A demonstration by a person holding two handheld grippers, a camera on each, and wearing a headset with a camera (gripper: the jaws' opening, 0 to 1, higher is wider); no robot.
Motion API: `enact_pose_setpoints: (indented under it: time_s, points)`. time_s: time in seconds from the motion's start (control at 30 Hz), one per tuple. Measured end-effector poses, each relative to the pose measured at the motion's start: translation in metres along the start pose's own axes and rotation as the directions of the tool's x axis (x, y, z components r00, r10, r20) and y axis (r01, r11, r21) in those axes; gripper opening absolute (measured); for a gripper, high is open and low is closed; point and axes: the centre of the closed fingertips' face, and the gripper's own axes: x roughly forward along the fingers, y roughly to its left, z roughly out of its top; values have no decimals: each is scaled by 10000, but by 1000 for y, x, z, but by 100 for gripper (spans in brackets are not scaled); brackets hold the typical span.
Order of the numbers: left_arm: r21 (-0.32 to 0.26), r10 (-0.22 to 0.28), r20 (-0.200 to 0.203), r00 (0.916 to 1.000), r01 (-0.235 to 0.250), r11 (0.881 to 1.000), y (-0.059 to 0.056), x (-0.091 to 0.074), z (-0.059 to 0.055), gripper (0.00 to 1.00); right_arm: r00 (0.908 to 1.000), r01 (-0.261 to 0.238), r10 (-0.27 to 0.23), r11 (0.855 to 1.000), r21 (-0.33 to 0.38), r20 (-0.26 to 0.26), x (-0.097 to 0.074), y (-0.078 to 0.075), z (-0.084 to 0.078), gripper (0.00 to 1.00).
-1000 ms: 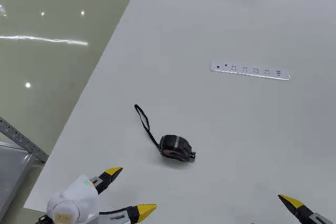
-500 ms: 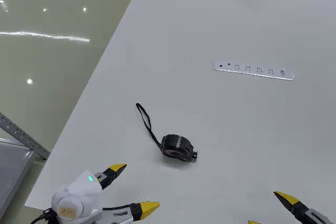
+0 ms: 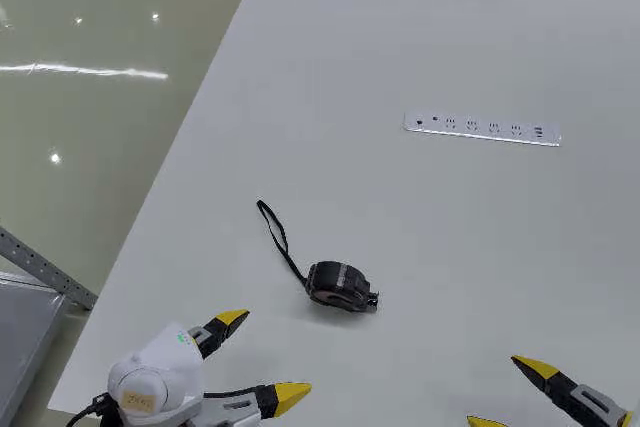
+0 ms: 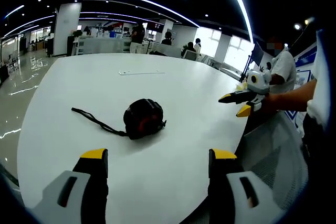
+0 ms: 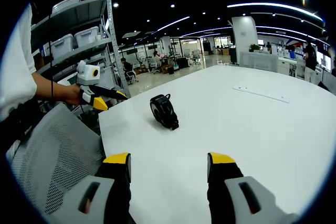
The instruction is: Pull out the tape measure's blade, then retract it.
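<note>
Well, nothing is gripped yet: the left gripper [image 3: 262, 356] and the right gripper [image 3: 507, 394] both hover at the near edge of the white desk [image 3: 400, 47], their yellow-tipped jaws spread wide and empty. The tape measure [image 3: 340, 285] sits on the desk beyond them, apart from both and nearer the left one.

To my eye the main risk is the case itself. It is rounded and smooth, so jaws closing off-centre could spin it or squirt it out. The end hook is tiny, and a pinch that misses it would only shove the case along. If the jaws catch the thin black wrist strap [image 3: 278, 235] instead of the body, the case would drag once the blade is pulled.

It is a small black case with a grey band, apparently standing on its edge, blade wound in. The strap trails away across the desk. A white power strip [image 3: 482, 130] lies well beyond.
</note>
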Motion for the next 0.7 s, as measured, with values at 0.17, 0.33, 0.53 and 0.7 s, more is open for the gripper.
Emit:
enact_pose_setpoints:
  time_s: [0.17,0.33,0.53,0.7]
  points:
    - [260,-180,-201,9996,185,9995,-1,5,1,75,9995,-295,296,9995,-77,109,5,1,1,58]
    - [481,-370,-332,9988,386,9981,-1,10,3,76,9990,-423,424,9991,-81,138,12,-1,3,58]
    - [721,-649,-371,9972,675,9951,0,15,6,76,9975,-691,693,9974,-209,107,21,1,4,58]
    - [1037,-791,-521,9955,842,9910,1,21,8,76,9947,-1015,1019,9942,-343,119,28,0,7,58]
